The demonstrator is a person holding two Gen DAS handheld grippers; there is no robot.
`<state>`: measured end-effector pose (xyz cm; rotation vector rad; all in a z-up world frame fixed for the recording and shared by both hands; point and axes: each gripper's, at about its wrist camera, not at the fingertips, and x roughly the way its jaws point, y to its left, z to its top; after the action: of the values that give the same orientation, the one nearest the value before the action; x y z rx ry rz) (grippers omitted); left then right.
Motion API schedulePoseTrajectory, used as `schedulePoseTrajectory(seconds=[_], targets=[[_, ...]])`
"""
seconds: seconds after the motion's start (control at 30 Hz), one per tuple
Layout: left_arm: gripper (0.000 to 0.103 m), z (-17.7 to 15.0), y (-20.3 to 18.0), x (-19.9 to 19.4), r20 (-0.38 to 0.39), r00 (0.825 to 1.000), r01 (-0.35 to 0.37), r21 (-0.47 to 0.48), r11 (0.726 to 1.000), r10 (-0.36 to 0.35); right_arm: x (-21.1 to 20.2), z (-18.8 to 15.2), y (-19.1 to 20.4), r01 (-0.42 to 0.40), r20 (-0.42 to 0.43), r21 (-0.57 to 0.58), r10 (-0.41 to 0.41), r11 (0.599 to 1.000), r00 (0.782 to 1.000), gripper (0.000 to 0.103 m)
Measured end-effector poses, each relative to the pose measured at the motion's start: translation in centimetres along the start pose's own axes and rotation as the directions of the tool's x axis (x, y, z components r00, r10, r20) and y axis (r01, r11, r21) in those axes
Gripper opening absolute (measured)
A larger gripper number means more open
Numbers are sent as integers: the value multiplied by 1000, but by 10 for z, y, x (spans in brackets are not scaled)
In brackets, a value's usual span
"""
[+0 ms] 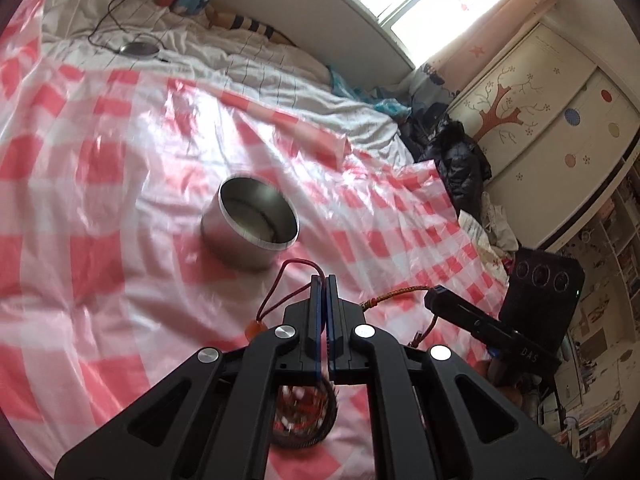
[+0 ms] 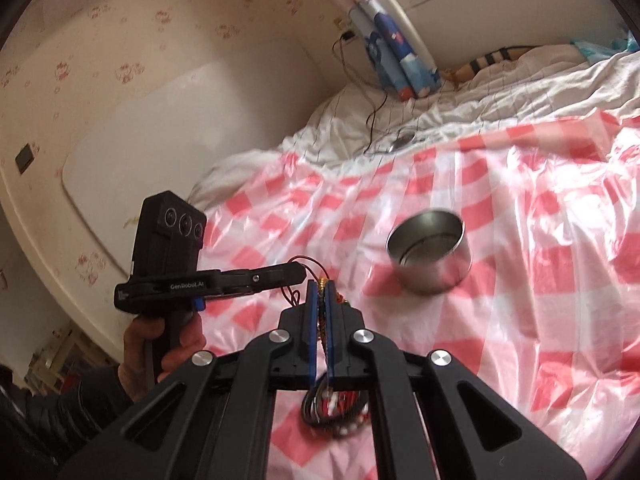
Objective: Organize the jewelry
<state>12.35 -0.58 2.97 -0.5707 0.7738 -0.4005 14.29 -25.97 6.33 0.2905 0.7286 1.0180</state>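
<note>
Left gripper [image 1: 324, 280]: jaws clamped on red cord [image 1: 276, 284]. Right gripper [image 2: 321, 286]: jaws clamped on braided cord [image 2: 321, 312]. Tin [image 1: 250, 226] on bed, far of both; bangles [image 2: 336, 410] near. Risk: thin cords slipping free or tangling together. Legible: "GenRobot.AI", "DAS".

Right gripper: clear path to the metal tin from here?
Probably yes. The right gripper, shut on a beaded string, points toward the open metal tin, and only bare checkered sheet lies between them; the left gripper sits off to the side.
</note>
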Motion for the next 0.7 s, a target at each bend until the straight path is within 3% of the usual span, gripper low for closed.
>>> schedulePoseTrajectory(seconds=[0.2,0.43,0.5,0.57,0.63,0.7], targets=[[2,42,-7,29,46,999,19,-9,1000,-18,-7,30,-21,17,171,115,-36,993,985,4],[2,74,-2,98,30,999,16,-17,1000,-15,-8,38,-52,49,210,186,-88,981,974,4],[2,79,7,121,7,997,-81,-14,997,81,-11,39,-58,64,219,191,-106,980,970,4],[2,78,14,144,-43,968,-245,27,969,246,-10,41,-65,69,217,202,-113,977,970,4],[4,75,21,156,-104,930,-348,63,936,353,-4,44,-72,67,206,211,-111,975,972,4],[9,76,21,150,-111,916,-379,75,922,385,5,50,-77,46,198,220,-91,974,976,4]])
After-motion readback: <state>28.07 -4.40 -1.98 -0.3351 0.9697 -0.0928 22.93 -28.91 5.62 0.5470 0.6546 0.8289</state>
